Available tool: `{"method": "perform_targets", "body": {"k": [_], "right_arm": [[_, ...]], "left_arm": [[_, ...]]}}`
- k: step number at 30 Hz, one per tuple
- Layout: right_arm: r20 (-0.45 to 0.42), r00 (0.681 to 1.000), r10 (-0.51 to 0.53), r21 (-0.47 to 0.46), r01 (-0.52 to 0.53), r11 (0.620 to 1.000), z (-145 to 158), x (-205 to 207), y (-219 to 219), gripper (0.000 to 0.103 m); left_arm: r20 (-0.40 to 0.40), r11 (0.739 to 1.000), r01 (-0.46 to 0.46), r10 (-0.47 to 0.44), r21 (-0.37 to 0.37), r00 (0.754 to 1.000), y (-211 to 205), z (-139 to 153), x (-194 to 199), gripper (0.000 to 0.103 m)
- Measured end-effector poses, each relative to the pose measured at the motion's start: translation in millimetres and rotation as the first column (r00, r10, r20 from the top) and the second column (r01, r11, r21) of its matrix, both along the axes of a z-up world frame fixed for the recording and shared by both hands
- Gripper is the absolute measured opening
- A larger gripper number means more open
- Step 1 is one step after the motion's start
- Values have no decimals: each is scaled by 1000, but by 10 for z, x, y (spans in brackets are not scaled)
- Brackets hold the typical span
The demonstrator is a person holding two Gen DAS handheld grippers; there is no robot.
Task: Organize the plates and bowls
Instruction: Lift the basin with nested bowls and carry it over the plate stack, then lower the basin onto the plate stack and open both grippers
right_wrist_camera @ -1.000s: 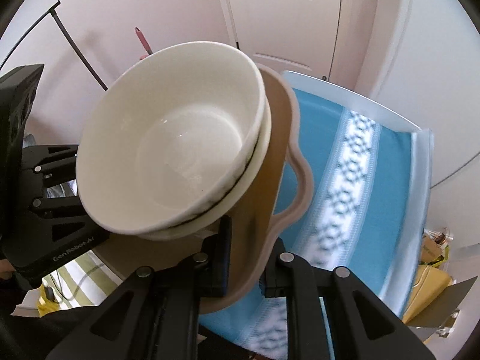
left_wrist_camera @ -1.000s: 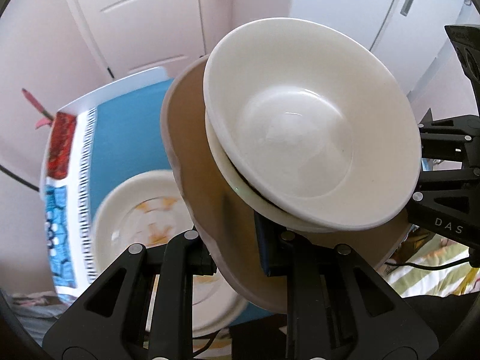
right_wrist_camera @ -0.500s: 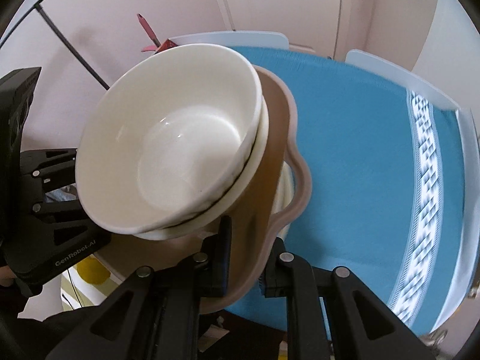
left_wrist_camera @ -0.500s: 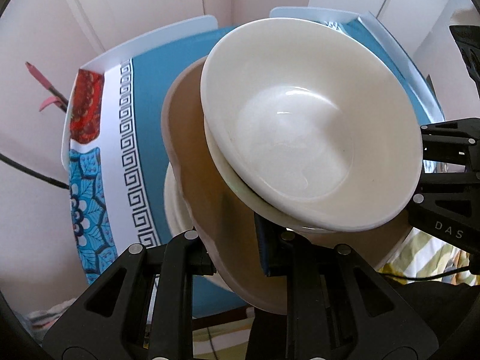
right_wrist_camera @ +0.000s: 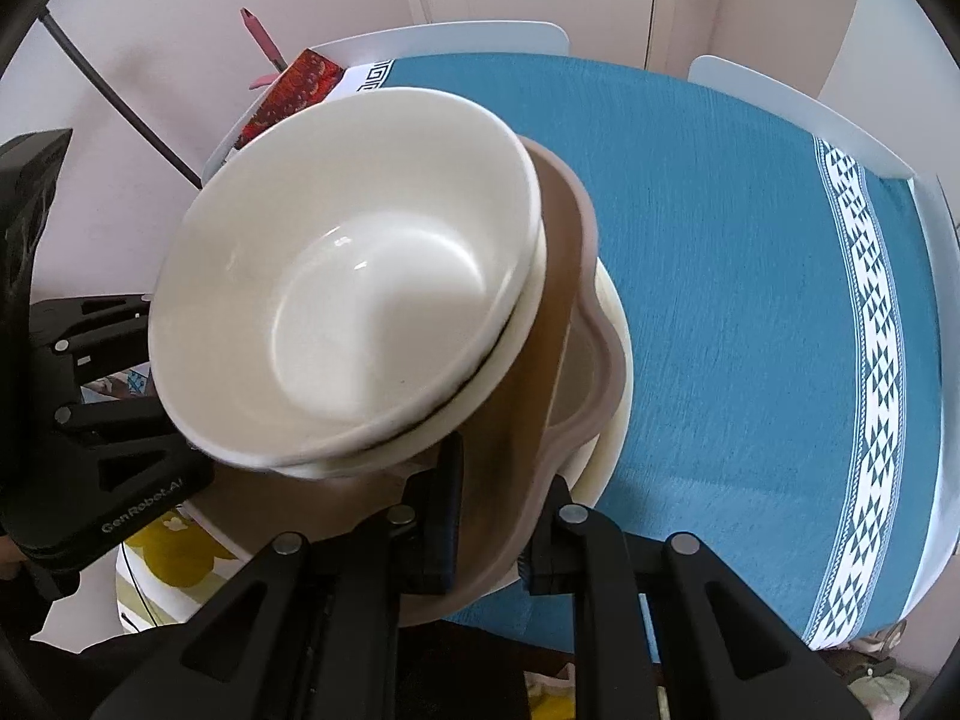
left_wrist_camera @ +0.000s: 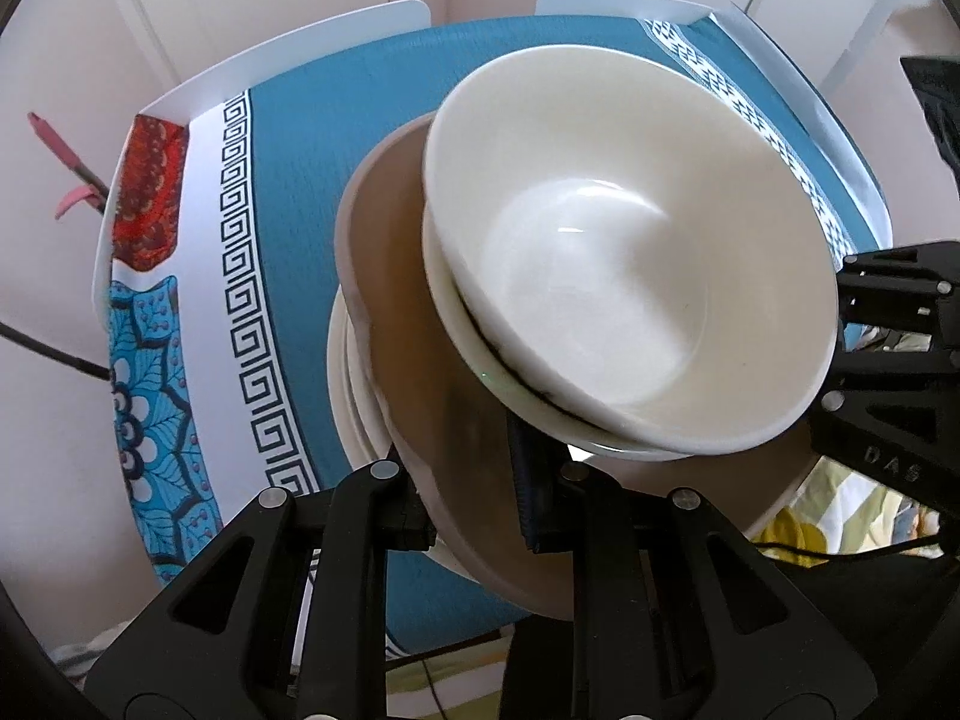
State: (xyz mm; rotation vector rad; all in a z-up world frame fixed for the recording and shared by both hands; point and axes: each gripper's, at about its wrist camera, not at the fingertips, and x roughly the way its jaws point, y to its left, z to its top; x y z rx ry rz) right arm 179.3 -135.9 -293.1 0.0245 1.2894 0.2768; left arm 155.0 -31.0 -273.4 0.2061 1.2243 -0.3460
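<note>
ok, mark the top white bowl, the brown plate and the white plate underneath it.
top white bowl (left_wrist_camera: 624, 276), left wrist view, inner floor.
brown plate (left_wrist_camera: 414, 324), left wrist view, bare face left of the bowls.
white plate (right_wrist_camera: 618, 420), right wrist view, rim showing past the brown plate.

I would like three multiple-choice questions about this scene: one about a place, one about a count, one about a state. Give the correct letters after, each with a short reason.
1. Where do the white bowls sit?
A. on the brown plate
B. directly on the cloth
C. on a chair

2. How many white bowls are stacked?
A. one
B. two
C. four

3. How is the brown plate held?
A. by the left gripper only
B. it lies free on the table
C. both grippers clamp its rim

Answers:
1 A: the bowls rest on the plate, above the blue tablecloth.
2 B: two rims show, one nested in the other.
3 C: the left gripper and the right gripper each pinch an edge.
</note>
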Motion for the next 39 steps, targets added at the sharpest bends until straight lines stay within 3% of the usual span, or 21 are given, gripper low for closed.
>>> {"method": "perform_targets", "body": {"k": [12,31,33,36,37,38,39], "right_arm": [[-13,1000,-2,3,2,1000,-24,80,-41,14],[-73,997,9,-43,-12,999,50,182,-3,15],[-75,997,7,-43,-10,999,78,184,-18,16],[-72,997,3,-70,-8,998,147,154,-29,35],[-73,997,2,-82,-8,997,162,161,-33,48],[-72,997,-3,-83,-3,997,178,150,-56,54],[-74,997,-10,-69,5,998,183,140,-82,56]], "left_arm": [[-26,999,-28,29,30,999,-85,-22,33,17],[-91,998,-21,26,59,995,-107,80,-2,29],[-101,999,-1,6,52,995,-127,104,-31,36],[-89,998,11,-6,56,996,-166,173,-80,57],[-82,998,11,-6,61,997,-170,191,-83,83],[-69,999,6,-2,54,998,-165,222,-87,95],[-65,999,0,3,39,998,-155,241,-88,95]]}}
